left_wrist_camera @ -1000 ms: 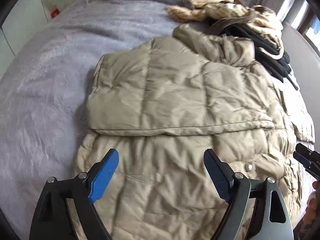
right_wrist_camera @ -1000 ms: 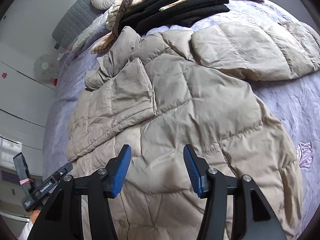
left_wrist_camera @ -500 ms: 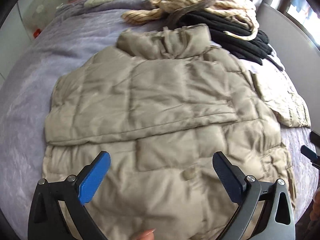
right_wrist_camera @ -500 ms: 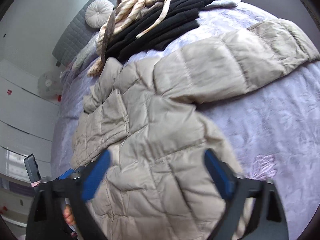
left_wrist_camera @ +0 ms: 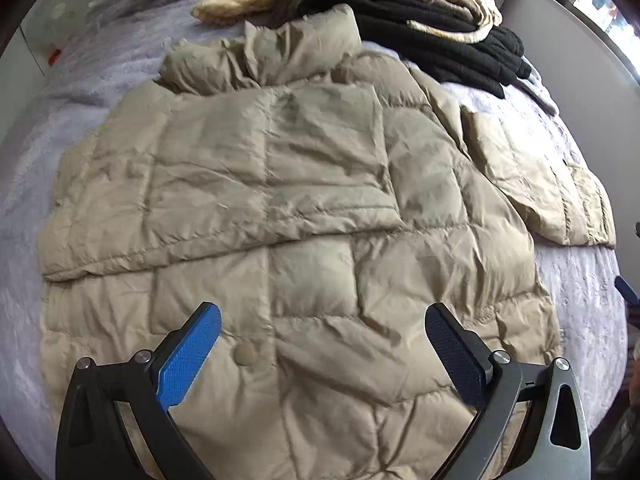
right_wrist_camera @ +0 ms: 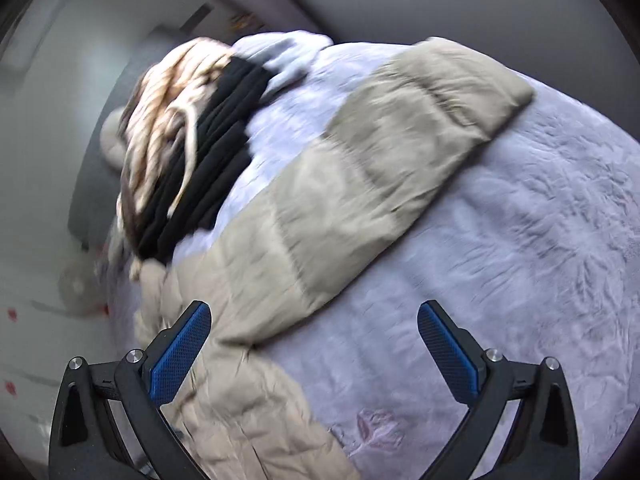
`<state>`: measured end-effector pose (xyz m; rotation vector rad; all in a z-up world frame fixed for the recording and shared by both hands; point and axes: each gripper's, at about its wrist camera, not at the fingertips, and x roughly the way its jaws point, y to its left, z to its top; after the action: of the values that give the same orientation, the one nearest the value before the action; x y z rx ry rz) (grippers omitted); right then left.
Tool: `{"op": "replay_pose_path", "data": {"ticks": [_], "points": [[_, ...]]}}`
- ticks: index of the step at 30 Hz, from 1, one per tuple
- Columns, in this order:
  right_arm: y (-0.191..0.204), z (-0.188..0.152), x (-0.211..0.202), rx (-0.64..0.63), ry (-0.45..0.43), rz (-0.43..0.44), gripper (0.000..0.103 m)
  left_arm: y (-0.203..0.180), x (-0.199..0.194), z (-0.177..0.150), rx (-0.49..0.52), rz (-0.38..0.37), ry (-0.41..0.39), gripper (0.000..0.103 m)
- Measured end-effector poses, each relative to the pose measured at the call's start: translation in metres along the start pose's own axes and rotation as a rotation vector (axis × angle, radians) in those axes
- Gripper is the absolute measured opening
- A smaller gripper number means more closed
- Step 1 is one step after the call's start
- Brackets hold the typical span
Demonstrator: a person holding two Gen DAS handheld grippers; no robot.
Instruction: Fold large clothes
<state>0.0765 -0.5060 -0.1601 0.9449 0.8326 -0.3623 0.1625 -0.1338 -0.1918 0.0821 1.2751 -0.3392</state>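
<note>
A beige quilted puffer jacket (left_wrist_camera: 304, 208) lies flat on the lilac bedspread (left_wrist_camera: 24, 168), collar at the far end. One sleeve is folded across its chest; the other sleeve (left_wrist_camera: 548, 184) stretches out to the right. My left gripper (left_wrist_camera: 322, 328) hovers over the jacket's lower body, wide open, with nothing between its blue pads. In the right wrist view that outstretched sleeve (right_wrist_camera: 360, 184) runs diagonally across the bedspread (right_wrist_camera: 520, 264). My right gripper (right_wrist_camera: 314, 326) is wide open above the spot where the sleeve meets the body, holding nothing. This view is blurred.
A heap of black and tan-striped clothes (left_wrist_camera: 420, 12) lies beyond the collar; the same heap (right_wrist_camera: 188, 152) shows in the right wrist view. A grey padded headboard (right_wrist_camera: 92, 168) and a round cushion sit behind it. Pale wall panels flank the bed.
Both grippers opened wider and slid right across the jacket. The right one swung off the jacket body toward the outstretched sleeve and bare bedspread. The jacket itself lies as before.
</note>
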Motion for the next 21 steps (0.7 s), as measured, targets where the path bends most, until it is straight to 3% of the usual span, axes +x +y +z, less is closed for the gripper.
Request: {"op": "replay_pose_path", "data": {"ticks": [4,9,17,19,20,21], "points": [[-0.036,0.032,0.008,0.127,-0.015,0.038,0.103,-0.006,0.002,-0.001,-0.012,0.004,0.006,0.102],[-0.066,0.053,0.043,0.274,0.034,0.126,0.103,-0.019,0.000,0.004,-0.004,0.013,-0.002,0.102],[-0.082,0.078,0.086,0.428,0.024,0.216,0.099,-0.031,0.007,0.015,0.038,0.058,-0.003,0.102],[-0.080,0.083,0.090,0.444,0.033,0.229,0.073,-0.030,0.009,0.018,0.037,0.065,-0.001,0.102],[-0.079,0.086,0.094,0.461,0.050,0.232,0.048,-0.029,0.011,0.019,0.035,0.069,0.002,0.102],[-0.079,0.086,0.096,0.477,0.056,0.238,0.032,-0.029,0.012,0.020,0.035,0.074,0.003,0.102]]}}
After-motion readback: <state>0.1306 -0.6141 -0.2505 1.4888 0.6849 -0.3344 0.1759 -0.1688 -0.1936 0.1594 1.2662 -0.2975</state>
